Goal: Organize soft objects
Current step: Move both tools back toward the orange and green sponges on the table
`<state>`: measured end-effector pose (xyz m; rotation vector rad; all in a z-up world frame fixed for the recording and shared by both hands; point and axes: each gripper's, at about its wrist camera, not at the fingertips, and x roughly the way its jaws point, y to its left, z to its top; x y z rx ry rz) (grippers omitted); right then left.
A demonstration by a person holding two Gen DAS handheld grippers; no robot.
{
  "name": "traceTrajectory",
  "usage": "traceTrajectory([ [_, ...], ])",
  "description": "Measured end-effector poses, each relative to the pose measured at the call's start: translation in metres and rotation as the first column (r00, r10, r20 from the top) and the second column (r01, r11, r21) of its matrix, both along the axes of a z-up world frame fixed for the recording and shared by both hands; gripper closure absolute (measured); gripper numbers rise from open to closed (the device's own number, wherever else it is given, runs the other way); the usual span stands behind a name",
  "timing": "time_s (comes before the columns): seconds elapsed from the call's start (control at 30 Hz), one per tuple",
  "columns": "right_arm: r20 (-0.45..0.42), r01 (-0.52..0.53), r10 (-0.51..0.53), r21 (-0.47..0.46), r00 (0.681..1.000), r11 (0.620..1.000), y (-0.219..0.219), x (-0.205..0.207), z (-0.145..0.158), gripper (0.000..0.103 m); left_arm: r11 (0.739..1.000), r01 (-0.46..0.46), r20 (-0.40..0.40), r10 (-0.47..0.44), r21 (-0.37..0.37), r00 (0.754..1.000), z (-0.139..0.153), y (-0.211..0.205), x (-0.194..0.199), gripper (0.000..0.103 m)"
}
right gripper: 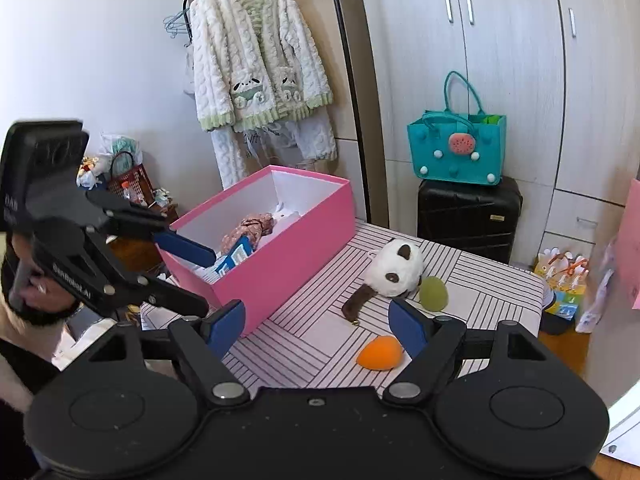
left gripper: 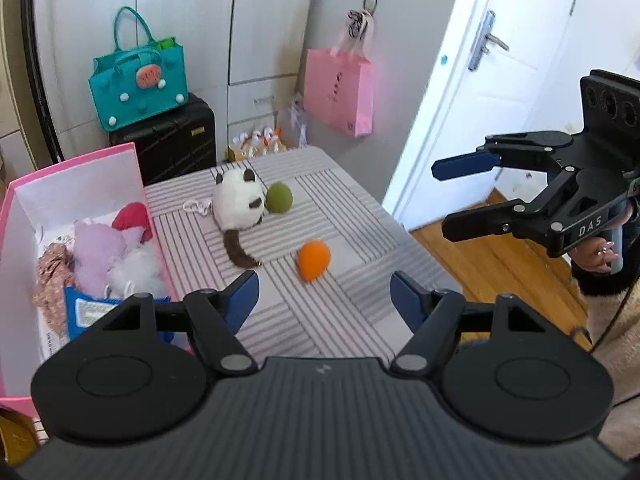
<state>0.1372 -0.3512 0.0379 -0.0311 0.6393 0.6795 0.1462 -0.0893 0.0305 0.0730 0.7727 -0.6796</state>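
Observation:
A white and brown plush cat (left gripper: 237,204) (right gripper: 394,268) lies on the striped table (left gripper: 344,316) (right gripper: 308,344). A green sponge egg (left gripper: 279,197) (right gripper: 433,293) rests beside it. An orange sponge egg (left gripper: 313,260) (right gripper: 379,353) lies nearer me. A pink box (left gripper: 76,168) (right gripper: 280,256) on the table's left holds several soft items. My left gripper (left gripper: 324,300) (right gripper: 192,280) is open and empty above the near table edge. My right gripper (right gripper: 316,326) (left gripper: 444,196) is open and empty, held beyond the table's right side.
A teal bag (left gripper: 138,80) (right gripper: 458,148) sits on a black suitcase (left gripper: 172,140) (right gripper: 468,216) behind the table. A pink paper bag (left gripper: 338,90) hangs on the wall. A white door (left gripper: 492,80) stands at right. A fleece jacket (right gripper: 256,52) hangs at the back.

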Motion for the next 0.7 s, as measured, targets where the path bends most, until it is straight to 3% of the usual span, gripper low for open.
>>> traceTrajectory([
  [0.13,0.033,0.007,-0.006,-0.011,0.999,1.000,-0.009,0.013,-0.014,0.020,0.999,-0.037,0.030,0.037,-0.017,0.999,-0.014,-0.013,0.006,0.028],
  [0.3,0.168,0.111,-0.102,-0.042,0.980,0.993,-0.017,0.021,-0.038,0.020,0.998,-0.056,-0.001,0.056,-0.037,0.998,-0.033,-0.030,0.020,0.027],
  [0.47,0.192,0.178,-0.156,-0.099,0.969,0.979,-0.018,0.038,-0.057,0.020,0.996,-0.076,0.009,0.076,-0.040,0.997,-0.058,-0.046,0.031,0.027],
  [0.57,0.242,0.273,-0.248,-0.078,0.938,0.959,-0.028,0.042,-0.064,0.020,0.997,-0.062,-0.011,0.061,-0.052,0.998,-0.074,-0.055,0.040,0.027],
  [0.7,0.314,0.324,-0.280,-0.098,0.907,0.941,-0.037,0.045,-0.076,0.019,0.994,-0.074,-0.010,0.073,-0.081,0.997,-0.093,-0.067,0.051,0.027],
])
